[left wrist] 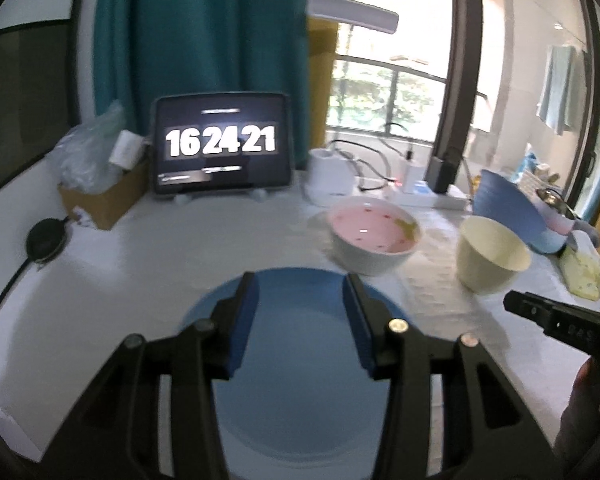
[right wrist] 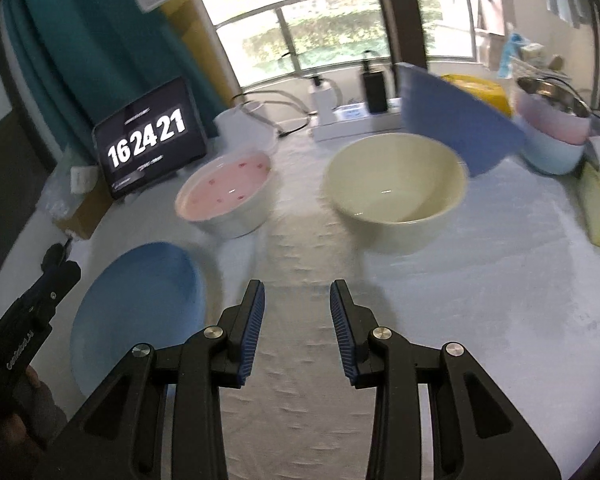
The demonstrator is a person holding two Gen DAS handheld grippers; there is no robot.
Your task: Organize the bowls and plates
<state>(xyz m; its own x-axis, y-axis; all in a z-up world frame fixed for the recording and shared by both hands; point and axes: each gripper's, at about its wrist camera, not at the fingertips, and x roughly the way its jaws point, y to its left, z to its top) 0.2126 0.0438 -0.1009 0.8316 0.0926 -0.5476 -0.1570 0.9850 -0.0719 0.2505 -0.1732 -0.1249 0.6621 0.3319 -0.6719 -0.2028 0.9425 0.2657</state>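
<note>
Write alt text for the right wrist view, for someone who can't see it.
An open right gripper hovers over a white tablecloth, jaws apart and empty. Ahead sit a cream bowl and a pink-lined bowl, with a blue plate at left. Behind them a tablet reads 16 24 21.

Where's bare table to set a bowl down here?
Free cloth lies ahead of the right gripper, between the blue plate and cream bowl. Crowded: back right, around the tilted blue bowl and power strip.
</note>
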